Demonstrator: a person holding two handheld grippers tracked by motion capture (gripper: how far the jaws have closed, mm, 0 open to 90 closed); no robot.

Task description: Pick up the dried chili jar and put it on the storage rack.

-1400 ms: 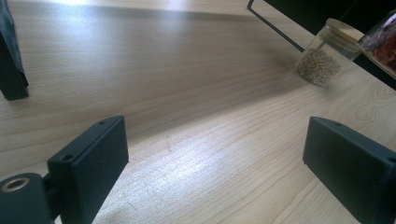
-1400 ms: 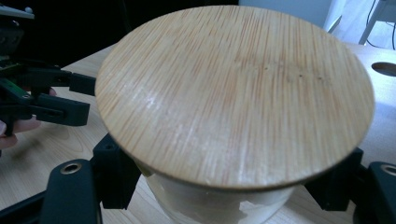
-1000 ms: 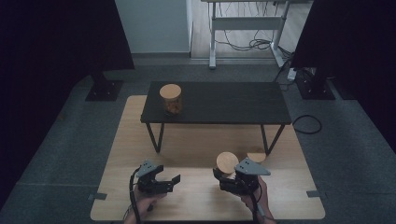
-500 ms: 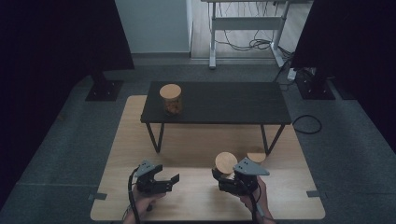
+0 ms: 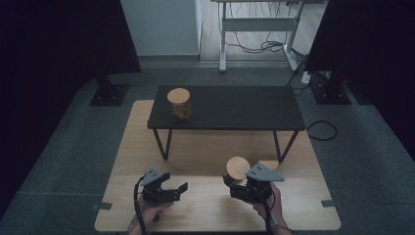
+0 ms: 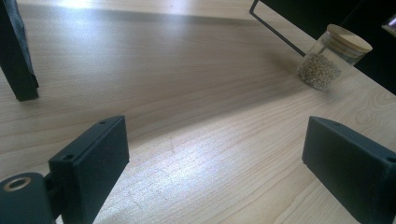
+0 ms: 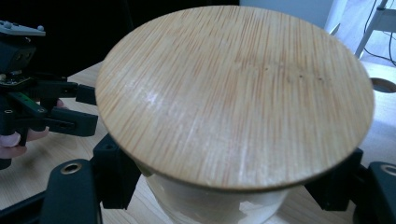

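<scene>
Bamboo fills my right-hand view: the round bamboo lid [image 7: 233, 93] of the clear glass jar [image 5: 237, 172] that my right claw [image 5: 240, 188] pinches, jaws pressed on the glass just beneath the lid on both sides. I hold the jar upright over the pale wooden floor board [image 5: 205, 215], near its front edge and toward the right corner. Its long axis stands vertical, lid up, with the claw coming at it level from my side.

My left claw [image 5: 182, 188] hovers near the same front edge, jaws spread with nothing between them, and it points across at the jar; from its own view the jar [image 6: 332, 58] sits ahead and to the right, pale grains [image 6: 319, 72] in its bottom.

The low black table [image 5: 235, 115] lies straight ahead of the jar, beyond the board's middle, with a second bamboo-lidded jar [image 5: 178, 104] near its left front corner. I judge the right hand is the one to carry forward.
</scene>
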